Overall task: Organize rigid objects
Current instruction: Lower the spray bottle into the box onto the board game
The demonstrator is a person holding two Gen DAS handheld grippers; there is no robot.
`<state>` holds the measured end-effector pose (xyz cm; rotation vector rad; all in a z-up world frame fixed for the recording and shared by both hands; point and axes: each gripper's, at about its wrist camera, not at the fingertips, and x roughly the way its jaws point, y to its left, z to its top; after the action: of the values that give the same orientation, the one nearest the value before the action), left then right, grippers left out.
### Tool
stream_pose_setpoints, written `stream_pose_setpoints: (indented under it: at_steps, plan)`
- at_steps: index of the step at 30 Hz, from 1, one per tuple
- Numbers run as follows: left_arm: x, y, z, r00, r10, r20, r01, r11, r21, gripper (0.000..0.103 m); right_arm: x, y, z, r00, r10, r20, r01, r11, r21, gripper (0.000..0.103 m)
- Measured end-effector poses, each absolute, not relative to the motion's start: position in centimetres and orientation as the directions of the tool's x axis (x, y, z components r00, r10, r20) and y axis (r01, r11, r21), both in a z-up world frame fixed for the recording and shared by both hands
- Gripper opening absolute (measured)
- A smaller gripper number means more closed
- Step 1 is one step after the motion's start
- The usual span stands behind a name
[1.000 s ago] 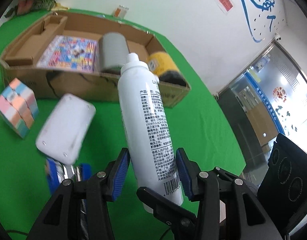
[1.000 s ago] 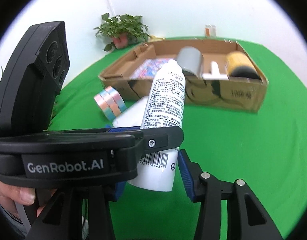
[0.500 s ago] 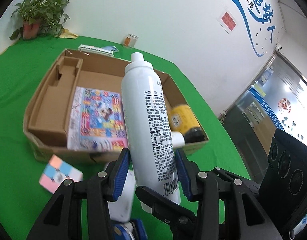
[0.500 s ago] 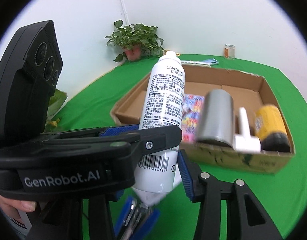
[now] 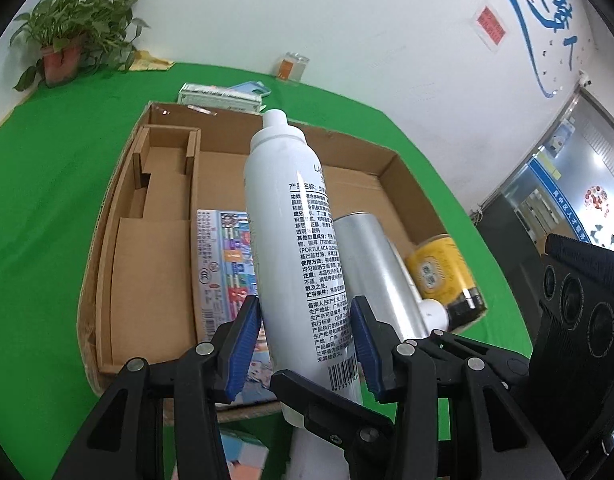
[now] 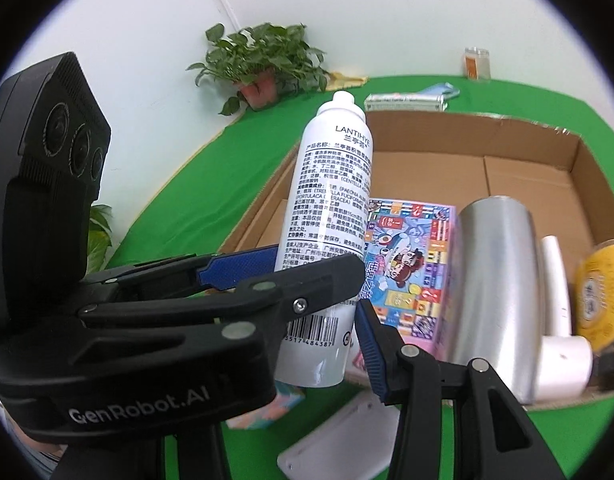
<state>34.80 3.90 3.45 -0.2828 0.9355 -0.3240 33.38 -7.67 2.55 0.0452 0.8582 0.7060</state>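
A tall white spray bottle [image 5: 291,216] with printed text stands nearly upright in the air, above the near edge of an open cardboard box [image 5: 107,248]. My left gripper [image 5: 305,344] is shut on its lower body, blue pads on both sides. My right gripper [image 6: 315,360] clamps the same bottle [image 6: 331,208] near the barcode; one blue pad [image 6: 371,348] shows, the other is hidden behind the left gripper's body [image 6: 107,360]. In the box lie a colourful printed pack [image 6: 411,264], a silver cylinder [image 6: 491,280], a white part [image 6: 559,344] and a yellow jar [image 6: 599,292].
On the green cloth in front of the box lie a pastel cube [image 5: 243,452] and a flat white device [image 6: 339,440]. The box's left part has cardboard dividers [image 5: 163,168]. Behind it are a flat packet [image 5: 219,98], a small glass jar [image 5: 293,68] and a potted plant [image 5: 63,48].
Both grippers have carried the bottle forward and a little up, from before the box to over its near edge. The cube and white device have dropped to the bottom of the views.
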Motion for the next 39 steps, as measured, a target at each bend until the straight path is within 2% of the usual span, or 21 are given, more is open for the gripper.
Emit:
stream_pose_setpoints:
  at_steps: [9, 16, 23, 27, 29, 30, 32, 33, 34, 36, 39]
  plan:
    - [37.5, 5.7, -2.2, 0.458, -0.363, -0.812, 0.078, 0.926, -0.370, 0.043, 36.1, -6.1, -1.2, 0.317, 0.611, -0.726, -0.492, 0.760, 0.425, 0.045]
    - [36.5, 6.1, -2.1, 0.453, -0.386, -0.803, 0.084, 0.916, -0.393, 0.042, 35.4, -6.9, -1.7, 0.269, 0.629, -0.729, -0.482, 0.744, 0.464, 0.051]
    - [34.5, 6.9, -1.0, 0.472, -0.381, -0.795, 0.074, 0.916, -0.395, 0.042, 34.2, -6.9, -1.2, 0.277, 0.664, -0.694, -0.563, 0.698, 0.443, 0.049]
    - [33.5, 7.4, -0.9, 0.464, -0.407, -0.787, 0.073, 0.903, -0.423, 0.042, 33.8, -6.6, -0.9, 0.279, 0.649, -0.708, -0.587, 0.699, 0.410, 0.049]
    - [32.4, 7.6, -0.2, 0.504, -0.377, -0.777, 0.082, 0.916, -0.392, 0.042, 33.2, -7.0, -0.5, 0.299, 0.644, -0.704, -0.582, 0.707, 0.401, 0.050]
    - [31.6, 7.6, 0.4, 0.533, -0.355, -0.768, 0.090, 0.926, -0.365, 0.047, 32.3, -7.6, 0.0, 0.341, 0.633, -0.695, -0.587, 0.721, 0.369, 0.053]
    - [30.2, 7.6, 1.1, 0.575, -0.324, -0.751, 0.093, 0.938, -0.333, 0.058, 30.9, -8.5, 0.6, 0.413, 0.604, -0.681, -0.585, 0.750, 0.311, 0.077]
    - [29.6, 7.6, 1.4, 0.595, -0.315, -0.740, 0.099, 0.942, -0.321, 0.067, 30.0, -9.2, 0.9, 0.459, 0.585, -0.669, -0.577, 0.769, 0.277, 0.081]
    - [28.9, 7.5, 1.7, 0.616, -0.303, -0.728, 0.106, 0.947, -0.304, 0.076, 29.1, -9.9, 1.2, 0.506, 0.560, -0.656, -0.565, 0.790, 0.239, 0.082]
    - [28.0, 7.0, 1.9, 0.641, -0.275, -0.717, 0.116, 0.957, -0.264, 0.083, 27.9, -10.9, 1.3, 0.548, 0.530, -0.648, -0.551, 0.811, 0.197, 0.082]
    - [28.5, 6.1, 0.9, 0.613, -0.264, -0.745, 0.112, 0.962, -0.249, 0.083, 27.1, -12.5, 0.9, 0.544, 0.543, -0.639, -0.537, 0.811, 0.233, 0.082]
